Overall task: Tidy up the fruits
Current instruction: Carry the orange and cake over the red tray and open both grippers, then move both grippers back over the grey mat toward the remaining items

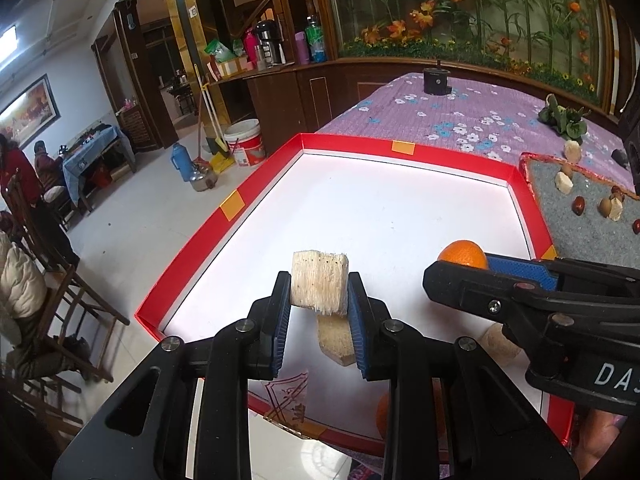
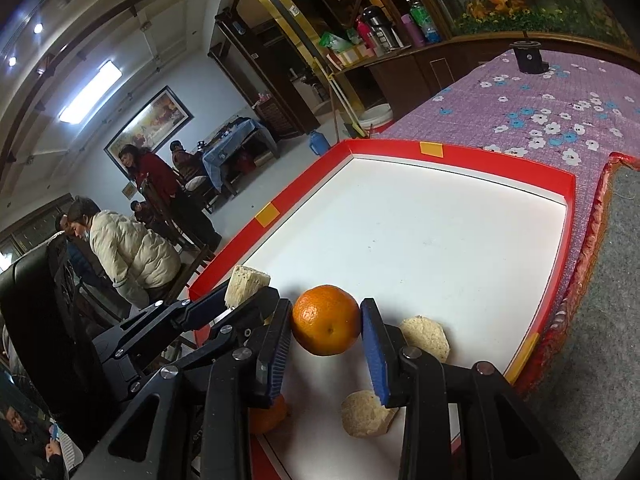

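Observation:
My left gripper (image 1: 319, 300) is shut on a pale fibrous fruit chunk (image 1: 318, 276), held above the white floor of the red-rimmed tray (image 1: 360, 146). Another pale chunk (image 1: 336, 340) lies just beneath it. The right gripper (image 2: 326, 312) is shut on an orange (image 2: 326, 326) near the tray's front. In the right wrist view the left gripper (image 2: 248, 292) and its chunk (image 2: 246, 284) show at the left. A second orange (image 2: 268, 416) lies partly hidden under the right gripper's left finger. Two more pale chunks (image 2: 426, 336) (image 2: 366, 414) rest on the tray floor.
A grey felt mat (image 1: 580, 216) right of the tray carries several dark red fruits and pale chunks. The table has a purple flowered cloth (image 1: 460, 120), a black stand (image 1: 436, 80) at its far end and a leafy green bunch (image 1: 564, 116). People and chairs are off to the left.

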Demonstrator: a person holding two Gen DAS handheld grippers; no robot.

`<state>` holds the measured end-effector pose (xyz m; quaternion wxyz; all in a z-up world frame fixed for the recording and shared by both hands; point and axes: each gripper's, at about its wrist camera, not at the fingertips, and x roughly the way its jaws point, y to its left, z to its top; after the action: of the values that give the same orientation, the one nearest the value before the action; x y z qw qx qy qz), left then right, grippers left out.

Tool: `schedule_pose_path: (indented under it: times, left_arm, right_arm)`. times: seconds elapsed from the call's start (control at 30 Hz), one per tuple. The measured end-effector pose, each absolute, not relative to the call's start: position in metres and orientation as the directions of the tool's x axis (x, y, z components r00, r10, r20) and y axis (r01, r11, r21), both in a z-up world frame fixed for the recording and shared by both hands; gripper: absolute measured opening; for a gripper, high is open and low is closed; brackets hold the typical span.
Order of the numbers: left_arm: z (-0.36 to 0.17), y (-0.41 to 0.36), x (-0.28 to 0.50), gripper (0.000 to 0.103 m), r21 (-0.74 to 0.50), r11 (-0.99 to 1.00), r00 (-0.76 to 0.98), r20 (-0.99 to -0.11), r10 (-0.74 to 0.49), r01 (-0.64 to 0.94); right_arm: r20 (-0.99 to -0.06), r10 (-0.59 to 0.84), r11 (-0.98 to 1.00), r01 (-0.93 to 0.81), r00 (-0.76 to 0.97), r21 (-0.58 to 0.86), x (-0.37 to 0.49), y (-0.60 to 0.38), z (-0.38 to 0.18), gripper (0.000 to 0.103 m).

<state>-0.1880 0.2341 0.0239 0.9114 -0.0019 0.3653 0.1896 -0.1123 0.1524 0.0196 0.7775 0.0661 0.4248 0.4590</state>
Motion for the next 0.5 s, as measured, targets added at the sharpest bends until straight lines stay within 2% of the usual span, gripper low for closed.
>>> schedule_pose_path:
  times: [0.03,0.1,0.17,0.37,0.5]
  left_arm:
    - [0.024,0.233,-0.188,0.032,0.138,0.928,0.660,-0.667,0.345,-0.346]
    - [0.026,0.231,-0.190,0.052,0.147,0.926,0.664,-0.659,0.354,-0.348]
    - [0.030,0.229,-0.194,0.062,0.161,0.920,0.677,-0.635,0.373,-0.356]
    - [0.042,0.224,-0.203,0.063,0.174,0.921,0.707,-0.597,0.379,-0.347]
    - [0.044,0.219,-0.208,0.063,0.182,0.926,0.712,-0.596,0.371,-0.331]
  right_arm:
    - [-0.594,0.773,0.569,-0.656,0.221,0.496,-0.112,0.151,0.020,0.037]
    - [-0.565,0.790,0.563,-0.645,0.238,0.516,-0.111,0.144,0.024,0.041]
    - [-0.536,0.803,0.563,-0.629,0.262,0.536,-0.108,0.136,0.028,0.050]
    - [-0.490,0.829,0.554,-0.521,0.270,0.649,-0.088,0.113,0.021,0.050]
    - [-0.468,0.830,0.556,-0.500,0.303,0.664,-0.087,0.103,0.024,0.050]
